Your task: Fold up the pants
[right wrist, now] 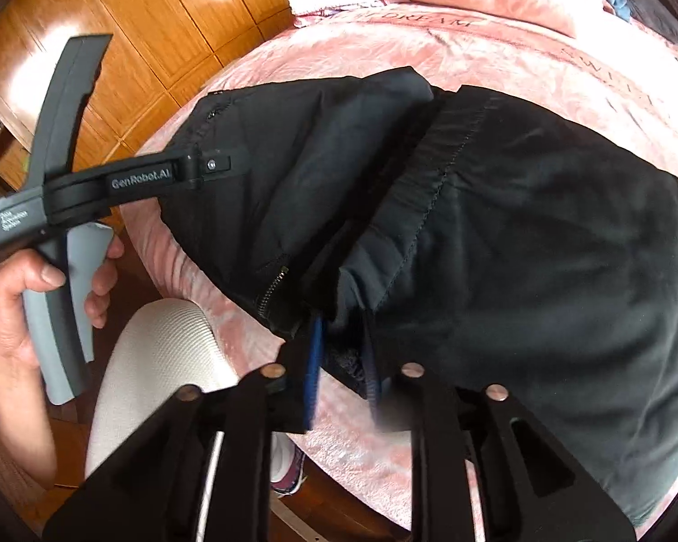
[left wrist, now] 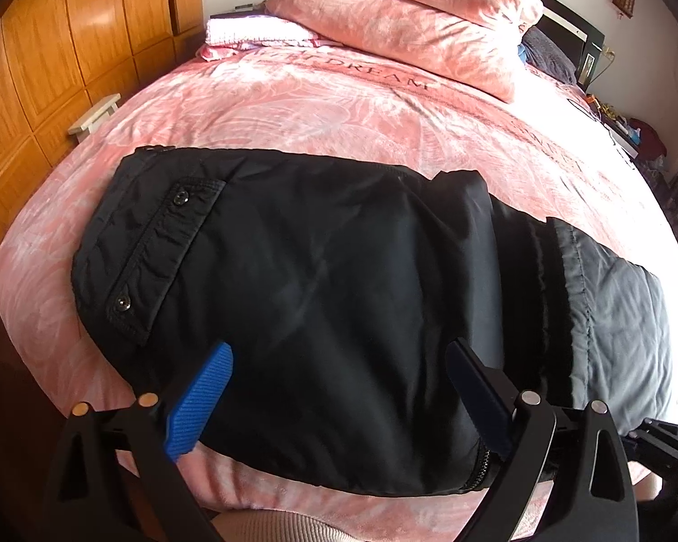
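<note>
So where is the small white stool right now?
In the left wrist view the white stool stands at the upper left, in the gap between the wooden wardrobe and the pink bed, beyond the black pants.

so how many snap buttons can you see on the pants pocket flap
2, both on the pocket flap at the left of the black pants: upper snap, lower snap. Folds may hide others.

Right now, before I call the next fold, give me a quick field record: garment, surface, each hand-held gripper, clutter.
garment: black pants, folded into a bundle
surface: pink bedspread
left hand-held gripper: open, fingers over the near edge of the pants, no cloth pinched
right hand-held gripper: blurred; pads at the pants' near edge, grip unclear
clutter: pink pillow and folded white towel at the far end
</note>
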`<state>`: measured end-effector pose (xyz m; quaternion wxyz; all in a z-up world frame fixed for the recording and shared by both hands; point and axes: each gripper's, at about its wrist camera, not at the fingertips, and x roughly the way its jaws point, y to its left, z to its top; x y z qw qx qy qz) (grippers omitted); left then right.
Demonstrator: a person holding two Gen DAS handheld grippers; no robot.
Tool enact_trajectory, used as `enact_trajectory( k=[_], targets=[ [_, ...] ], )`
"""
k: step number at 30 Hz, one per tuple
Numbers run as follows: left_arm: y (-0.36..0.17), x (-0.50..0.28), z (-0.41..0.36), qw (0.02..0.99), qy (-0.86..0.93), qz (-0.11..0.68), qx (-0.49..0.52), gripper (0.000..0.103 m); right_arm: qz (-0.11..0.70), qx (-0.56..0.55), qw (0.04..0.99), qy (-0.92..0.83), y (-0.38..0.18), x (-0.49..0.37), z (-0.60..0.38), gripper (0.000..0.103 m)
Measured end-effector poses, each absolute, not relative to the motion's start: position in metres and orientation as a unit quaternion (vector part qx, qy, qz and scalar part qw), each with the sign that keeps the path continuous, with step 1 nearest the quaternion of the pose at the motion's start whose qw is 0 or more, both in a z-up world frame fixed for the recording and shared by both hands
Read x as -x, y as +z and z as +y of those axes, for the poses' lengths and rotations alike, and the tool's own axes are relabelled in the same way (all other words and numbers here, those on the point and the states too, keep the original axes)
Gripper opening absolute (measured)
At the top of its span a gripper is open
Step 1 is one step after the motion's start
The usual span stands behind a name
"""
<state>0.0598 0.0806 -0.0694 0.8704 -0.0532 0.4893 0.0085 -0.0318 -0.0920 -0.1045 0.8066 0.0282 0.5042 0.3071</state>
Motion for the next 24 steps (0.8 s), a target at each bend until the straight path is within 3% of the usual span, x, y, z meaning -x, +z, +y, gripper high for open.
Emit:
enact_trajectory(
  k=[1, 12, 15, 19, 21, 24],
  targets=[
    [-0.070, -0.060, 0.080, 0.870, 0.008, 0.490, 0.052, 0.096, 0.494, -0.031, 0.812, 0.310, -0.100, 0.035, -0.095, 0.054],
    [-0.051, -0.050, -0.011, 0.869, -0.145, 0.473, 0.003, 0.096, 0.469, -0.075, 0.870, 0.132, -0.071, 0.044, -0.221, 0.051],
    [-0.056, -0.054, -0.039, 0.862, -0.163, 0.479, -0.022, 0.096, 0.488, -0.121, 0.861, 0.079, -0.083, 0.041, -0.275, 0.061],
    [-0.066, -0.055, -0.064, 0.861, -0.165, 0.476, -0.064, 0.096, 0.522, -0.187, 0.829, 0.070, -0.116, 0.036, -0.334, 0.065],
    [-0.080, -0.056, -0.072, 0.853, -0.149, 0.491, -0.092, 0.096, 0.534, -0.217, 0.811, 0.094, -0.134, 0.031, -0.349, 0.073],
    [-0.099, -0.060, -0.066, 0.839, -0.146, 0.521, -0.058, 0.098, 0.538, -0.277, 0.782, 0.149, -0.156, 0.029, -0.355, 0.075]
  ],
)
